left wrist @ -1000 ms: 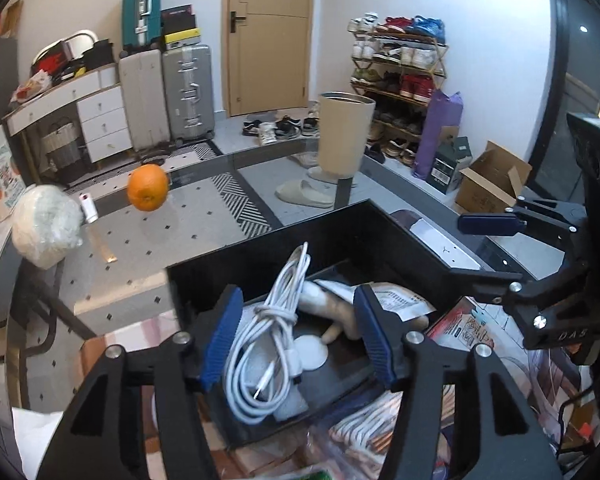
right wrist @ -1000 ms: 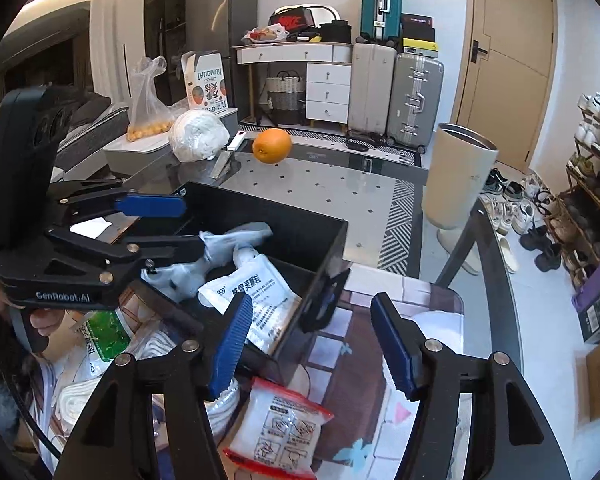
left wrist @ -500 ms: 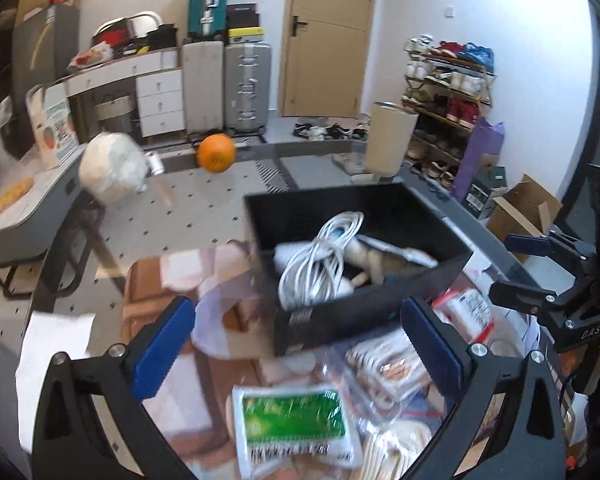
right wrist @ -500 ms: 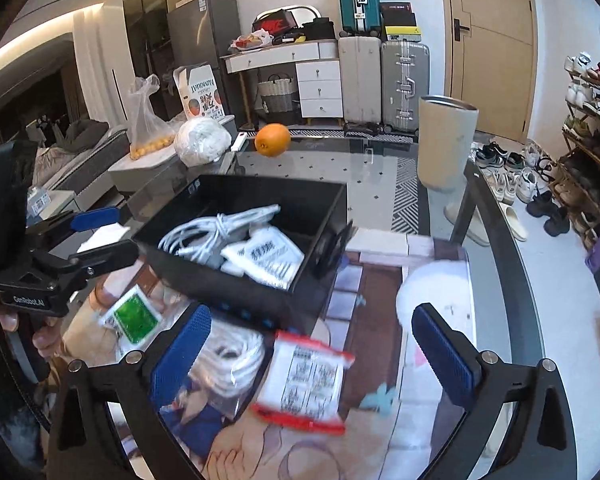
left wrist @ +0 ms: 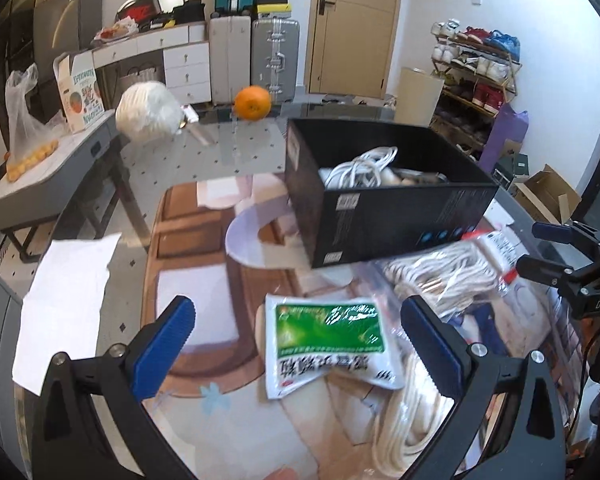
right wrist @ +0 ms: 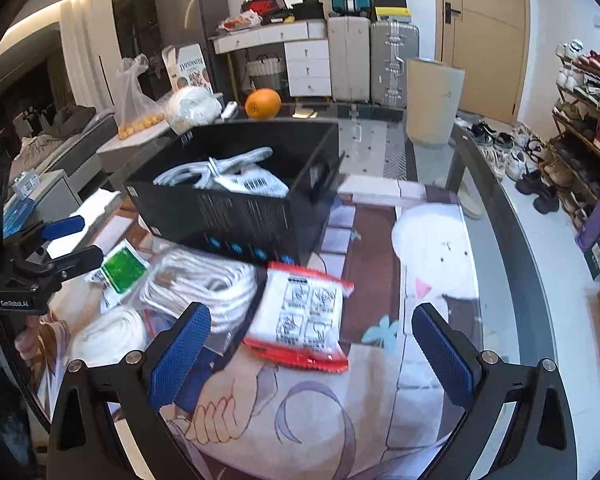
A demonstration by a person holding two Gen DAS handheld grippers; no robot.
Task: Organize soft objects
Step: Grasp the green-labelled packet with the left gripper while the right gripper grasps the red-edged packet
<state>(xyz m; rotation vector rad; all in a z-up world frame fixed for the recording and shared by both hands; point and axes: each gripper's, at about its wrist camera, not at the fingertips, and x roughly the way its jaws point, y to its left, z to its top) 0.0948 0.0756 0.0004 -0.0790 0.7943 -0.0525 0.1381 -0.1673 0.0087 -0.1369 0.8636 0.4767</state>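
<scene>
A black box stands on the mat and holds white cables and a white packet. A green-and-white packet lies in front of it, between my left gripper's wide-open empty fingers. Bagged white rope lies beside it. A red-edged white packet lies near the box, between my right gripper's wide-open empty fingers. Each gripper also shows in the other's view: the right gripper and the left gripper.
An orange and a white bundle sit at the glass table's far end. White paper lies at the left edge. A coil of white rope lies near the left gripper. A beige bin stands beyond the table.
Both grippers have pulled back from the box and opened wide. The left gripper let go of the white cables, which now lie in the box.
</scene>
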